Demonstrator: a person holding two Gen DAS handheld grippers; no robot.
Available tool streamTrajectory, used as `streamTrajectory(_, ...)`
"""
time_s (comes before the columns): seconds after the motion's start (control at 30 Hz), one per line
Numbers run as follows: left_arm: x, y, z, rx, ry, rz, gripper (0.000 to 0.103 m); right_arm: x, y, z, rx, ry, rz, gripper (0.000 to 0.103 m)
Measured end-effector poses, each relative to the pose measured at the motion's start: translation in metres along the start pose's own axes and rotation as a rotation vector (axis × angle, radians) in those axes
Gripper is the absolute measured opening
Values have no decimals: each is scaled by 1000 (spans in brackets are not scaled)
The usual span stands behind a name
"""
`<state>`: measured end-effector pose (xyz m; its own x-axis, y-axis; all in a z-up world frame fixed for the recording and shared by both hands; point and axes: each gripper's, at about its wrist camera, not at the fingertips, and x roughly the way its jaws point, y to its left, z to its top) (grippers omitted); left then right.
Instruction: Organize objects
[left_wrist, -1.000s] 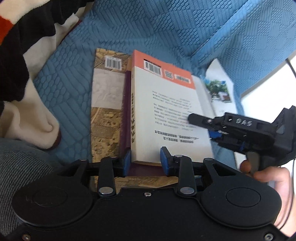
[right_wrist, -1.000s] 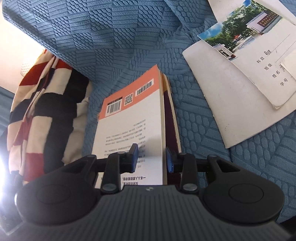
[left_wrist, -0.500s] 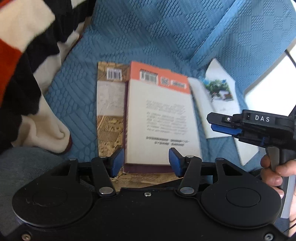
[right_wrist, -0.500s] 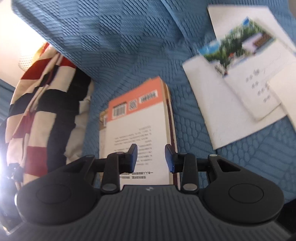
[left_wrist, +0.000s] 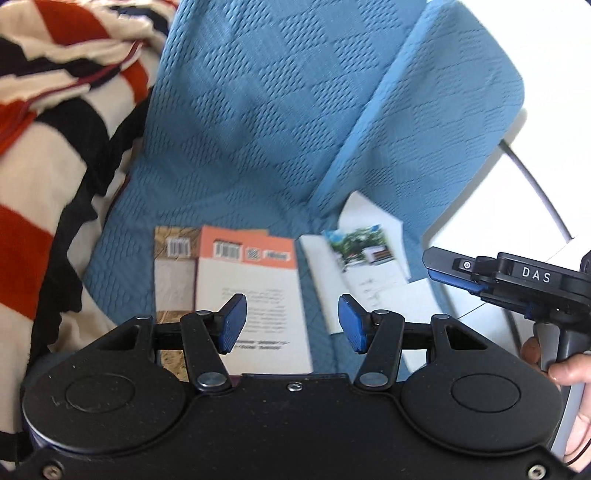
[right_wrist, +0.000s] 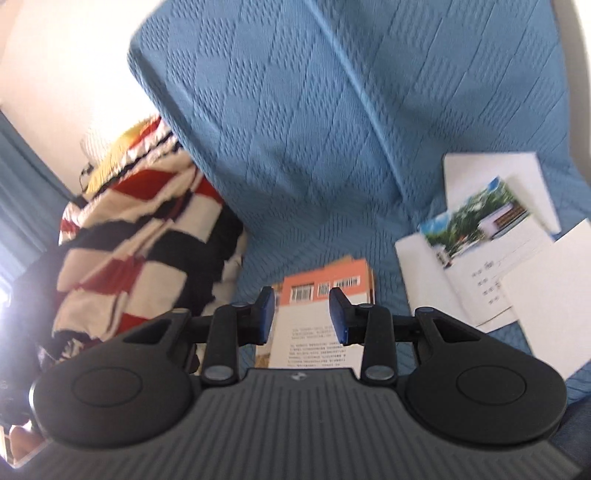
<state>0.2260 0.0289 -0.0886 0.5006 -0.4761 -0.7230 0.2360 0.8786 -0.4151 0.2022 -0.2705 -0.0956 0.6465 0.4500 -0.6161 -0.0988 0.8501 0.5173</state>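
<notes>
A white book with an orange top band (left_wrist: 255, 291) lies back cover up on a brown patterned book (left_wrist: 173, 273), both on the blue sofa seat (left_wrist: 236, 166). It also shows in the right wrist view (right_wrist: 325, 317). My left gripper (left_wrist: 288, 323) is open and empty, raised above the stack. My right gripper (right_wrist: 301, 314) is open and empty above the same book; it also shows in the left wrist view (left_wrist: 454, 275). White booklets with a photo cover (left_wrist: 364, 254) lie to the right and appear in the right wrist view (right_wrist: 487, 240).
A red, black and cream striped blanket (left_wrist: 48, 147) is heaped on the left of the seat and shows in the right wrist view (right_wrist: 140, 236). The blue backrest (right_wrist: 332, 110) rises behind the books. A white surface (left_wrist: 517, 206) lies at the right past the sofa edge.
Both grippers have let go of the orange-banded book and pulled back and up. The left jaws have opened wide. The book now rests flat on the brown book.
</notes>
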Motion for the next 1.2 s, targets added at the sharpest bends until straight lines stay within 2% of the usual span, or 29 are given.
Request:
streamTrajectory(0.23,-36,-41,11,52,-54,-28,53,-50,17,2,-71,-53,-21,37)
streamTrajectory(0.47,-64,-72,8,88,-116,-45,53,-89,27,-13,-124,-96,-43,37)
streamTrajectory(0.73,-83,-101,-17,101,-138,-69,53,-122,26,-40,-133,-129,-68,37)
streamTrajectory(1.2,-82,-132,-62,109,-126,-95,53,-170,3,-76,-95,-182,-156,37)
